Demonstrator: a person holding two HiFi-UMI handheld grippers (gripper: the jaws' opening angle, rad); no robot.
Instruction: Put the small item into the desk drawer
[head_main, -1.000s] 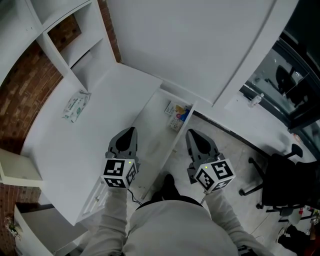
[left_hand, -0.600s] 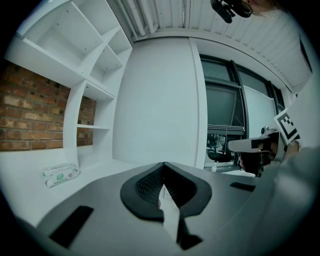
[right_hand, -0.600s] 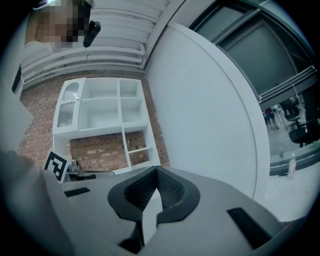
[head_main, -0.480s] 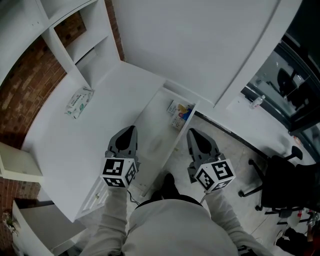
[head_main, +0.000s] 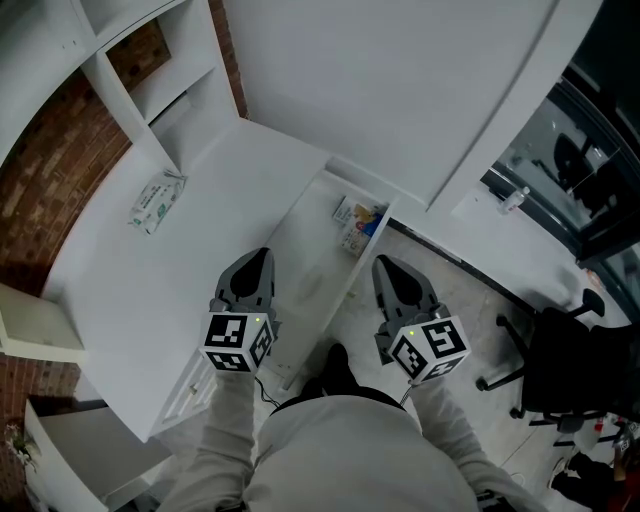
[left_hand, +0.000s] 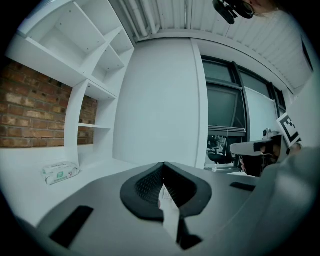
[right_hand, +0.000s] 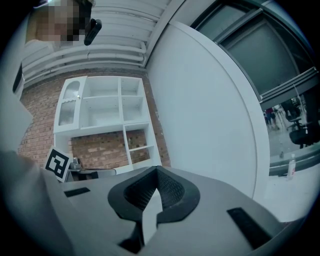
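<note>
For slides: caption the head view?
Left tool and right tool, both shut, flank the open drawer; wipes pack on desk.

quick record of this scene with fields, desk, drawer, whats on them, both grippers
desk: white, with white shelves behind it
wipes pack: lies flat on the desk's far left part, touched by nothing
drawer: pulled open, mostly bare
small packets: colourful, at the drawer's far end
left gripper: jaws together, nothing between them, near the drawer's left edge
right gripper: jaws together, empty, over the floor right of the drawer
</note>
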